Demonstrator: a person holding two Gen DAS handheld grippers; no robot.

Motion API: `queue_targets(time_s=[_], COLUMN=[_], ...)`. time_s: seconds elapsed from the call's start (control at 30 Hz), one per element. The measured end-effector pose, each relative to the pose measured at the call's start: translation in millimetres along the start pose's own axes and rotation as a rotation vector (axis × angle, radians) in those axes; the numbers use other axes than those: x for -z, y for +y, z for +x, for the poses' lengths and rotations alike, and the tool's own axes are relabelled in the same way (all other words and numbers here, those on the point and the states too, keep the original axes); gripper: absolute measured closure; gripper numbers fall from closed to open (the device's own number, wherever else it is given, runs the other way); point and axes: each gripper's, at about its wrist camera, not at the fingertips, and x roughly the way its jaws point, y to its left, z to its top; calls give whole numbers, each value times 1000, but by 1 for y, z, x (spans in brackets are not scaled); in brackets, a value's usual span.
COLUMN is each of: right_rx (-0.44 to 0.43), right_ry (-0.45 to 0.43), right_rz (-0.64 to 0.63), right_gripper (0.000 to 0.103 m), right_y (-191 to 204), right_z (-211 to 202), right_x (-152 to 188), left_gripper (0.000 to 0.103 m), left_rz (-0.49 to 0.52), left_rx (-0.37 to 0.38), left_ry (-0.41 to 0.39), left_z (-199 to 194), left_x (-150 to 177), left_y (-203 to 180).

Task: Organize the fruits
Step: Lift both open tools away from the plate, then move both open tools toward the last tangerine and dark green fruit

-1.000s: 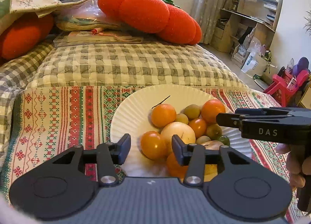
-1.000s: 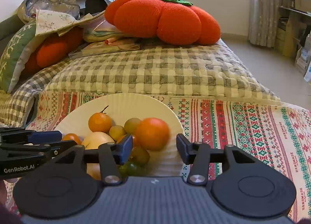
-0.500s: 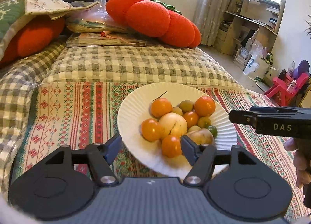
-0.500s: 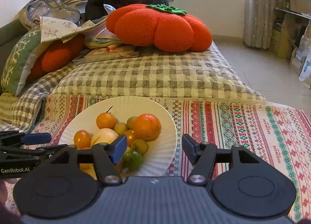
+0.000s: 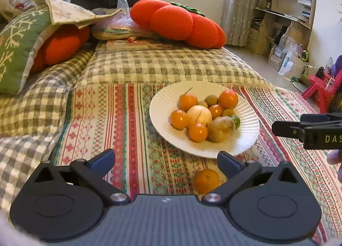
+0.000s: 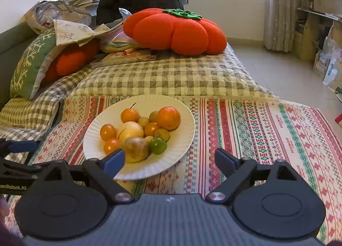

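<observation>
On a striped cloth (image 5: 119, 117) over the bed, a plate (image 5: 245, 139) holds piled fruit (image 5: 198, 115); one orange (image 5: 206, 180) lies near it, between the opening left claw (image 5: 166, 161). The right claw (image 6: 170, 160) opens, empty.

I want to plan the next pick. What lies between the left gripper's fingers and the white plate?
One orange fruit lies on the striped cloth, between the opening left gripper and the white plate, off the plate. Only the left wrist view shows it.
</observation>
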Motion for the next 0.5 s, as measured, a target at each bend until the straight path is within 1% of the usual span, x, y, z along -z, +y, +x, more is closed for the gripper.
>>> queue_targets(time_s=[0.27, 0.5], right_rx=[0, 5], right_ry=[13, 20], right_rz=[-1, 13], right_gripper=[5, 4], right_y=[10, 13], right_z=[-17, -27], right_x=[15, 30], left_gripper=[7, 7], left_rz=[-27, -43], left_rx=[-16, -47], left_ry=[27, 21], left_z=[-16, -27], left_x=[19, 34], left_y=[-5, -8])
